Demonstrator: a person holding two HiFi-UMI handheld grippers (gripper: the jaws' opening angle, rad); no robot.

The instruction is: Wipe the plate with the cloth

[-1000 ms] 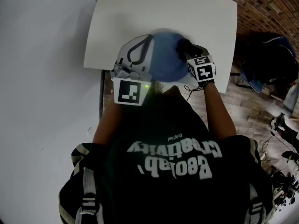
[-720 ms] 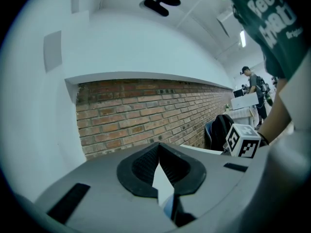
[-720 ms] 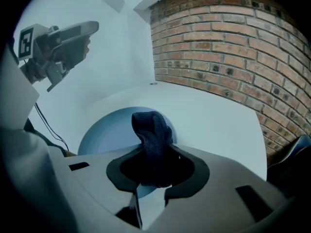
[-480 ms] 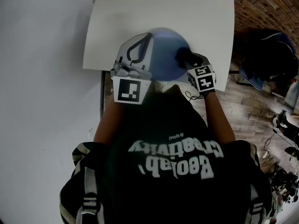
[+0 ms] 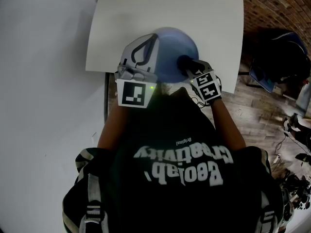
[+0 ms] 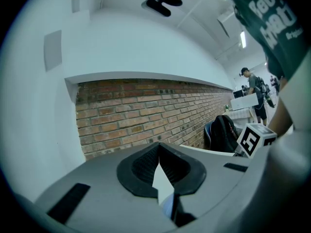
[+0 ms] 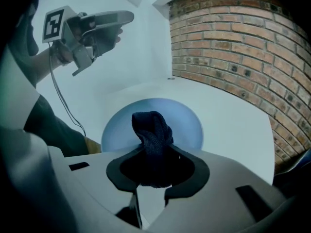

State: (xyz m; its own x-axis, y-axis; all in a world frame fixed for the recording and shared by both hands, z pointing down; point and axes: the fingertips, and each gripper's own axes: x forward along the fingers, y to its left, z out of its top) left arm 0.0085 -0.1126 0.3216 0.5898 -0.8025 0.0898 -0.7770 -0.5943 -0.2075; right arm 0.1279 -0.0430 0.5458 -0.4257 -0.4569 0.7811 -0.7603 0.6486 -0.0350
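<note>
A pale blue plate (image 5: 171, 45) is set flat on a white table (image 5: 146, 11), close to the table's near edge and about midway along it. A dark cloth (image 7: 152, 129) is clamped between the jaws of the right gripper (image 7: 154, 160). A bunched end of the cloth is pushed out past the jaw tips and is seen over the middle of the plate from the right gripper view. In the head view, the cloth is seen over the near right part of the plate. Whether the cloth is pressed onto the plate cannot be told. The left gripper (image 6: 159, 171) is held up over the plate's left side, clear of it. Its jaws are brought together at the tips, with only a thin white wedge seen between them, and nothing is gripped there.
</note>
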